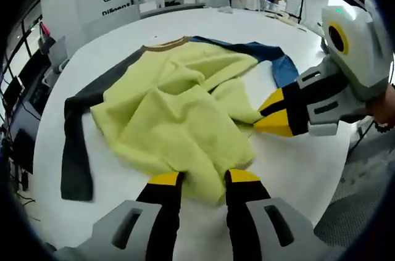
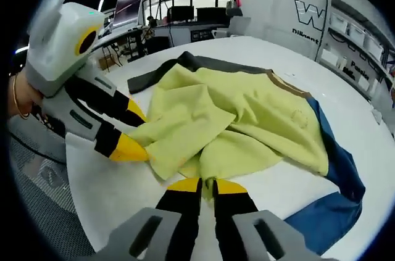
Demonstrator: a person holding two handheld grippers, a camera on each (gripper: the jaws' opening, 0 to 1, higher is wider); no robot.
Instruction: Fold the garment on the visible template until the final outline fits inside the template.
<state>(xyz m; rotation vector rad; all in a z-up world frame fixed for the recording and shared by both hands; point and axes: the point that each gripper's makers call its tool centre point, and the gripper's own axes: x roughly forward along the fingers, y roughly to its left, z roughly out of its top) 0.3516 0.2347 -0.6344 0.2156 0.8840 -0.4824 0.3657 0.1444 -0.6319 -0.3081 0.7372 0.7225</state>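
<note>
Yellow garment (image 1: 179, 119), one, on white table (image 1: 296, 168); two hand-held grippers, left (image 1: 203, 179) and right (image 2: 200, 182), each pinching hem.

We carry two matching tools: the left gripper (image 1: 205, 178) and the right gripper (image 2: 207, 184) each have pale grey moulded bodies with slotted openings and black jaws capped in yellow. The grey housing has a yellow ring and a small green light. A thin gold bangle (image 2: 15, 97) circles the left wrist.
</note>
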